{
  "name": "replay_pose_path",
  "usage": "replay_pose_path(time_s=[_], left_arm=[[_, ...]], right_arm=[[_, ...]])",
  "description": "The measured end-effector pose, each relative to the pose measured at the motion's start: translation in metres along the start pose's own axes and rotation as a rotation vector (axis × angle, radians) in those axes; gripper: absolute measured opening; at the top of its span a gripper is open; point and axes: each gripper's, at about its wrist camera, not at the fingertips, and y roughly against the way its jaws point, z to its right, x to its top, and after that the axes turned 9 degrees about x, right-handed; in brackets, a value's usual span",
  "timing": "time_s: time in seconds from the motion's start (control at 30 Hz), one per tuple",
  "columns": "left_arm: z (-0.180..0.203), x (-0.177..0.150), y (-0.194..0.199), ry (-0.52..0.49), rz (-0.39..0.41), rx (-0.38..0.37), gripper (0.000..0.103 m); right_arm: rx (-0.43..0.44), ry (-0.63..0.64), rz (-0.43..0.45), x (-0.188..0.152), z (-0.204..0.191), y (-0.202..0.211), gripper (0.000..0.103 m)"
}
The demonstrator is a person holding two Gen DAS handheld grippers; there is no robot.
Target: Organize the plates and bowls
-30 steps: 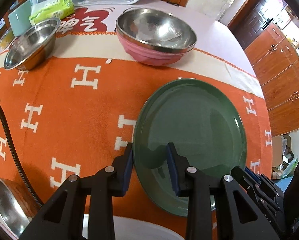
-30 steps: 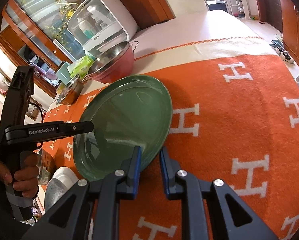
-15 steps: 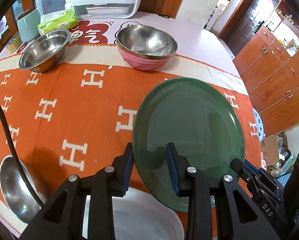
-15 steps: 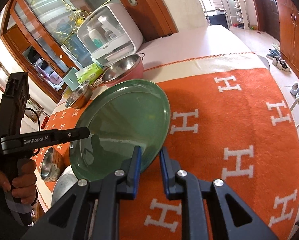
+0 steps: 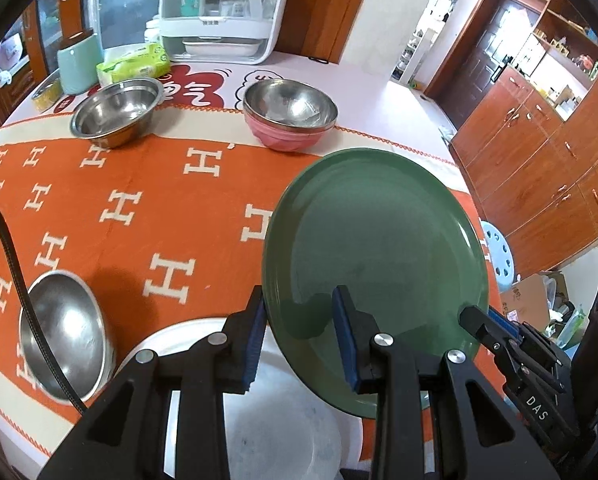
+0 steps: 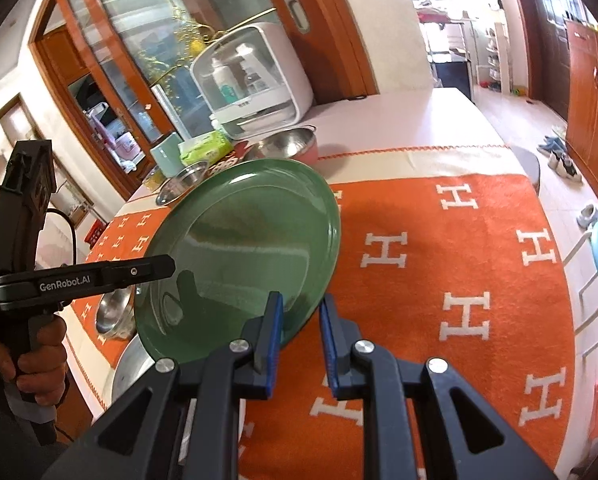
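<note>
Now both tools (image 5: 299, 336) (image 6: 301, 330) straddle the green plate's (image 5: 379, 248) near rim.

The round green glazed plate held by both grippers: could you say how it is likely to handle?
The round green glazed plate looks rigid, probably ceramic, so likely breakable if dropped. Its glossy surface may slip between the fingers, which pinch only its rim.

White plate (image 5: 203, 344) largely behind the left hand-held gripper (image 5: 299, 338) and green plate (image 5: 379, 248), cut off below.
</note>
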Motion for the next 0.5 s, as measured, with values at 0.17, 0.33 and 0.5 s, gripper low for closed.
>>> replay_pose_path(time_s=[0.17,0.33,0.5], left_arm=[[-0.013,-0.016,0.017,0.019,0.021,-0.001,0.031],[-0.028,-0.032,0.03,0.041,0.038,-0.001,0.031],[-0.041,-0.046,0.041,0.054,0.043,0.003,0.031]], right_arm=[[0.008,0.057,-0.005,-0.003,-0.018,0.007,0.018],[0.013,0.108,-0.021,-0.008,-0.037,0.01,0.018],[0.008,0.157,-0.041,-0.014,-0.055,0.01,0.018]])
